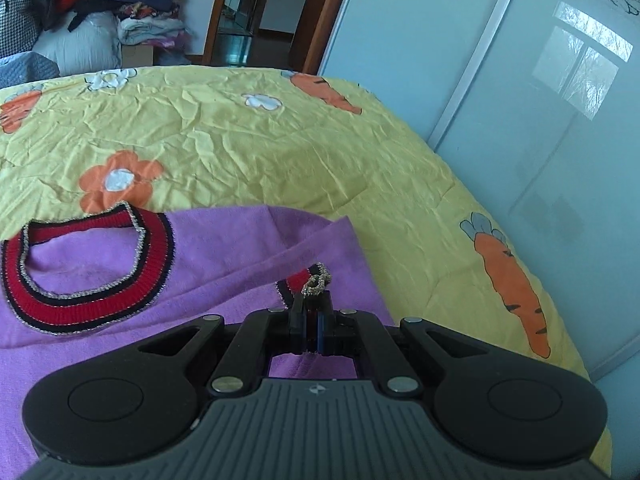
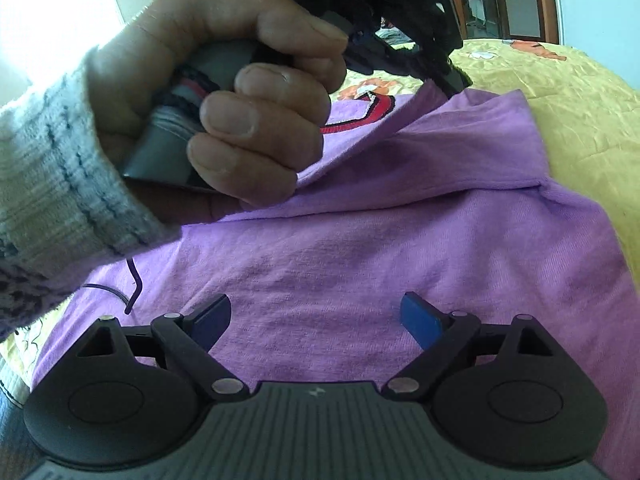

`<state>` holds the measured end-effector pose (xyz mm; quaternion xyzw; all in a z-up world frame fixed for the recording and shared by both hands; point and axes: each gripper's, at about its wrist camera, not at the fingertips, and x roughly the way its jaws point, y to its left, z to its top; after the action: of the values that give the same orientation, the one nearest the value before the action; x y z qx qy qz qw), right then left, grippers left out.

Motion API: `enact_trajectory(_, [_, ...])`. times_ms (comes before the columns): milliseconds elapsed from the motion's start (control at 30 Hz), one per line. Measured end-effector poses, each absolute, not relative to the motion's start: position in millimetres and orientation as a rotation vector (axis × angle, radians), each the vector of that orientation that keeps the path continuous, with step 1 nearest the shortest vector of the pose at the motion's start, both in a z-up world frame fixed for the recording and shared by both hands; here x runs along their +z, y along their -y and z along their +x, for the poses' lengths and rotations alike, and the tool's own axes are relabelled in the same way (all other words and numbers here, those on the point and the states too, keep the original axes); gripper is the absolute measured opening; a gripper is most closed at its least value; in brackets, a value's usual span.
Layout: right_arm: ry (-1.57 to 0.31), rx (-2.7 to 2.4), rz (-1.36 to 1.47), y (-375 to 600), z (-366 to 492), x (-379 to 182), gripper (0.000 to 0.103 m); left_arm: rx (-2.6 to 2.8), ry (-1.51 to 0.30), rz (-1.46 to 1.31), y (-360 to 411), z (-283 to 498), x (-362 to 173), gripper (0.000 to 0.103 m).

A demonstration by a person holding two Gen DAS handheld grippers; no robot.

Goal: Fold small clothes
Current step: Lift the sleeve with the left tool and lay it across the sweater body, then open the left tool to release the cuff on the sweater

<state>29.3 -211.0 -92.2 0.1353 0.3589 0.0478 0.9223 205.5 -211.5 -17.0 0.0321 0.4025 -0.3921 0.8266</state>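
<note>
A small purple sweater [image 1: 224, 256] with a red and black ribbed collar [image 1: 80, 300] lies on the yellow bedspread [image 1: 240, 140]. My left gripper [image 1: 314, 320] is shut on the red, glitter-edged sleeve cuff [image 1: 310, 282] and holds the sleeve folded over the sweater's body. In the right wrist view the sweater [image 2: 360, 248] fills the middle, with the sleeve fold running across it. My right gripper [image 2: 316, 320] is open and empty just above the sweater's lower part. The hand holding the left gripper [image 2: 224, 92] is close above it at upper left.
The bedspread [image 2: 580, 100] has orange carrot and flower prints. Its right edge drops off beside a pale sliding wardrobe door [image 1: 520, 80]. A pile of folded clothes [image 1: 100, 4] stands beyond the bed at far left, next to an open doorway [image 1: 260, 12].
</note>
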Motion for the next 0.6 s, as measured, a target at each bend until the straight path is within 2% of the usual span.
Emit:
enact_trajectory(467, [-0.732, 0.106, 0.251, 208.4, 24.9, -93.7, 0.094, -0.873, -0.934, 0.122, 250.5, 206.4, -49.4, 0.005])
enact_trajectory(533, [-0.734, 0.107, 0.253, 208.3, 23.2, -93.1, 0.094, -0.878, -0.986, 0.110, 250.5, 210.6, -53.6, 0.010])
enact_trajectory(567, [-0.732, 0.113, 0.255, 208.9, 22.4, -92.2, 0.094, -0.888, -0.998, 0.085, 245.4, 212.1, -49.3, 0.022])
enact_trajectory(600, [-0.727, 0.119, 0.256, 210.7, 21.4, -90.9, 0.094, -0.912, -0.997, 0.047, 235.4, 212.3, -41.3, 0.040])
